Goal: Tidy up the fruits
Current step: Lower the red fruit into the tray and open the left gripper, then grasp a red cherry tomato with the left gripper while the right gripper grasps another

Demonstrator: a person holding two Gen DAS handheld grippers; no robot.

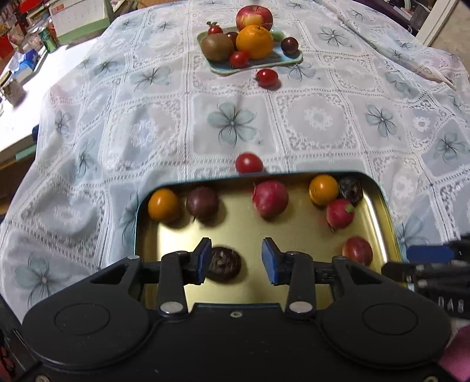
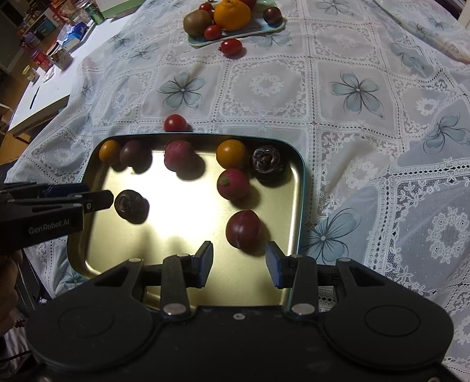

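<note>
A gold metal tray [image 1: 243, 232] [image 2: 188, 258] lies near me and holds several small fruits. My left gripper [image 1: 236, 260] is open above the tray, its left pad next to a dark wrinkled fruit [image 1: 223, 264] [image 2: 130, 205]. My right gripper [image 2: 239, 263] is open over the tray's near right part, just short of a red plum [image 2: 243, 229] [image 1: 357, 250]. The left gripper also shows in the right wrist view [image 2: 88, 195]. A red cherry tomato [image 1: 249, 163] [image 2: 175, 123] lies on the cloth at the tray's far rim. Another tomato [image 1: 266, 77] [image 2: 231, 47] lies before a blue plate [image 1: 264, 63] [image 2: 249, 32].
The blue plate carries an orange [image 1: 254, 41], a kiwi [image 1: 216, 47], an apple [image 1: 254, 17] and small fruits. A lace floral tablecloth [image 1: 317, 117] covers the table. A white side table with boxes and cans [image 1: 23, 64] stands at the left.
</note>
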